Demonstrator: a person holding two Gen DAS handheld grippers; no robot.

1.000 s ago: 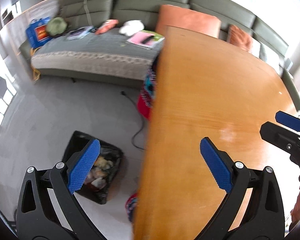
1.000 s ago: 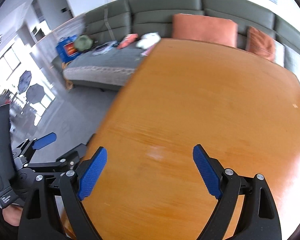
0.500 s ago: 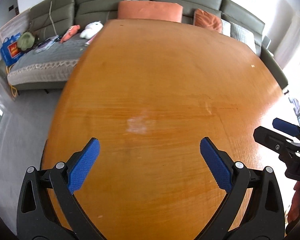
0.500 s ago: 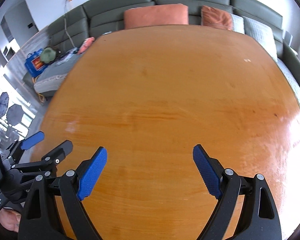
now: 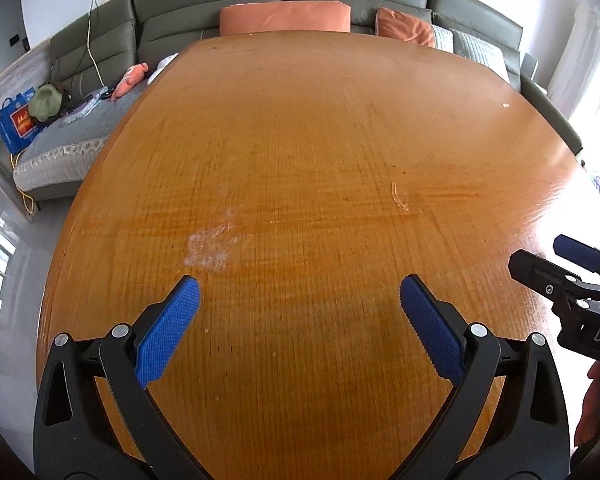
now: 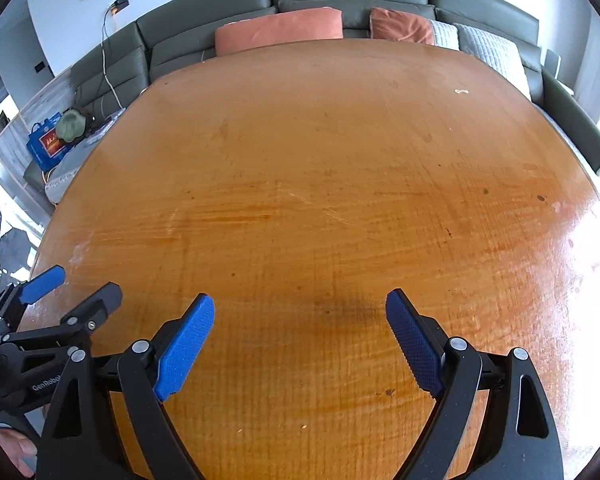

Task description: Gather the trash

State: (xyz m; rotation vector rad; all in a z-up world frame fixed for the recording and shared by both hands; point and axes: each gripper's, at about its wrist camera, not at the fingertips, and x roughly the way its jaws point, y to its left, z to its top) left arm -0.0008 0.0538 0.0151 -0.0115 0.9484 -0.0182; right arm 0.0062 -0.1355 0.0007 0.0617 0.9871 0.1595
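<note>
Trash (image 5: 506, 105) shows only as one small pale crumb on the far right part of the wooden table (image 5: 320, 140), near the edge that faces the sofa (image 5: 180, 12). No gripper touches it. In the right wrist view the same crumb (image 6: 462, 91) lies far ahead of the fingers, a little to the right.

At the far left, a blue bag (image 5: 16, 122), a green hat (image 5: 46, 102) and a pink soft toy (image 5: 130, 80) lie on the sofa seat. Next comes the table, with a whitish smudge (image 5: 210, 248) just ahead of the left finger of the left gripper (image 5: 299, 286). This gripper stands wide open above the wood, and nothing is between its blue pads. Further right, a short curved scratch (image 5: 399, 196) marks the surface. Two orange cushions (image 5: 284, 18) lean on the sofa back behind the table. At the right edge the right gripper (image 5: 540, 252) comes into the picture, just beside the left one. In its own view the right gripper (image 6: 300, 302) is also spread wide and holds nothing, with only bare wood and a dark shadow between the pads.
</note>
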